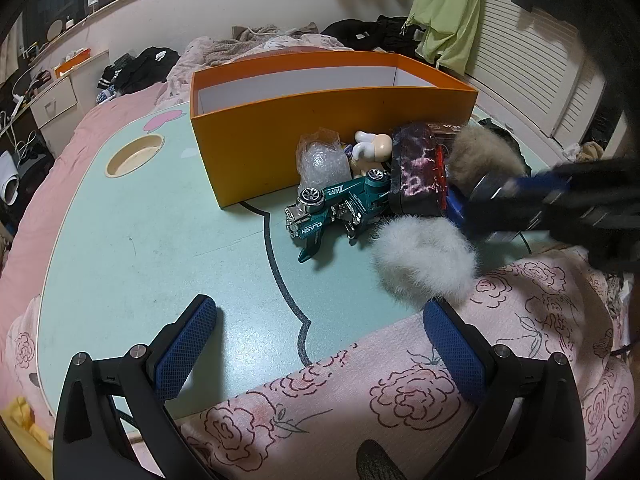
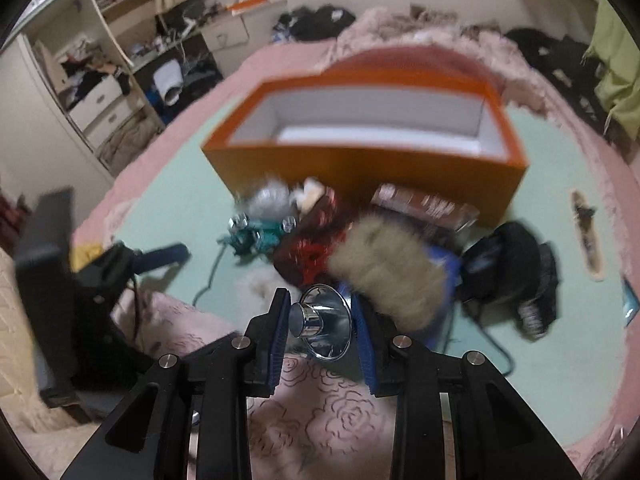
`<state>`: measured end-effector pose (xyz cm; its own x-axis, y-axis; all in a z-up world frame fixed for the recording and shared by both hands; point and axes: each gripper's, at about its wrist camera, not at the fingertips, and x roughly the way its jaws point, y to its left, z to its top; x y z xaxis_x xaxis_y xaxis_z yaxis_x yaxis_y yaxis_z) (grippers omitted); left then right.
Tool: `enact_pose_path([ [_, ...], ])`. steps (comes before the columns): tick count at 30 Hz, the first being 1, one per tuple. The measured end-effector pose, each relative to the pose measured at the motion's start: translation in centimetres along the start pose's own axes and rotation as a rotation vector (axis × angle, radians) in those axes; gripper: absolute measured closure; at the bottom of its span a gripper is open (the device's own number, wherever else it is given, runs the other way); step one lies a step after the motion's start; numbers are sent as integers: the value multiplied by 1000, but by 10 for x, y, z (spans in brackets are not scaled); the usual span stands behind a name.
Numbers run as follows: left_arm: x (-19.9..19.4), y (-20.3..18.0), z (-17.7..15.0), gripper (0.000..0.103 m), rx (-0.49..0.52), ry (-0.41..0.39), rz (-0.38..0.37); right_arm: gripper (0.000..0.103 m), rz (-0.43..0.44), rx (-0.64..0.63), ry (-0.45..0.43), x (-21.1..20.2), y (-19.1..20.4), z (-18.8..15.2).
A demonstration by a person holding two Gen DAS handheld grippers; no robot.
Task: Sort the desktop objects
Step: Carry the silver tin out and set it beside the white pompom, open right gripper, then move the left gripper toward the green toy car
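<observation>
The right gripper (image 2: 320, 322) pinches a chrome knob (image 2: 323, 320), apparently metal in the blurred view, near the tan puff (image 2: 384, 276). The left gripper (image 1: 320, 344) is spread over the table (image 1: 140, 240). Farther off, the toy car (image 1: 332, 208) lies before the orange box (image 1: 280, 136).

Green garment (image 1: 448, 12) hangs beside white shutters (image 1: 532, 76).

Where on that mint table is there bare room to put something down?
Bare mint tabletop spreads left of the teal toy car, between the round cup hole and the orange cardboard box. Right of the car it is crowded: white fur pompom, dark pouch.
</observation>
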<state>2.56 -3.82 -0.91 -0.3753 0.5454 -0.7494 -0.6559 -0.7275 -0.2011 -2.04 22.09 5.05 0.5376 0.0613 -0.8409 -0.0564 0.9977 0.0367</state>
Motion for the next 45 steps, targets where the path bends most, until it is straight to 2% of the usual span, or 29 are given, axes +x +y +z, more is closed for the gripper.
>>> enact_pose_path([
  [1, 0, 0, 0, 0, 1, -2, 1, 69, -4, -17, -43, -1, 1, 0],
  [3, 1, 0, 0, 0, 0, -3, -1, 60, -11, -46, -68, -1, 3, -2],
  [5, 0, 0, 0, 0, 1, -3, 0, 27, -12, -76, -86, -3, 5, -8],
  [6, 0, 0, 0, 0, 1, -3, 0, 22, -19, -83, -99, -5, 5, -11],
  [11, 0, 0, -1, 0, 0, -4, -1, 20, -20, -60, -237, -32, -4, -41],
  [14, 0, 0, -1, 0, 0, -4, -2, 17, -59, -48, -277, -46, -8, -64],
  [16, 0, 0, -1, 0, 0, -5, -1, 16, -110, -66, -267, -46, -8, -73],
  [18, 0, 0, 0, 0, 0, -5, -2, 16, -201, -99, -206, -34, -7, -81],
  [19, 0, 0, 0, 0, 1, -4, -1, 13, -208, -104, -187, -28, -8, -82],
  [21, 0, 0, 0, 0, 0, -5, 0, 6, -169, -62, -175, -23, -18, -82],
  [22, 0, 0, 0, 0, 0, -6, -1, 0, -135, -23, -153, -18, -27, -80],
  [29, -1, 0, 0, 0, 0, -7, -1, 0, -86, -91, -267, -19, -36, -91],
  [45, -1, 0, 0, 0, -1, -11, -3, 0, -71, -118, -277, -19, -34, -90],
])
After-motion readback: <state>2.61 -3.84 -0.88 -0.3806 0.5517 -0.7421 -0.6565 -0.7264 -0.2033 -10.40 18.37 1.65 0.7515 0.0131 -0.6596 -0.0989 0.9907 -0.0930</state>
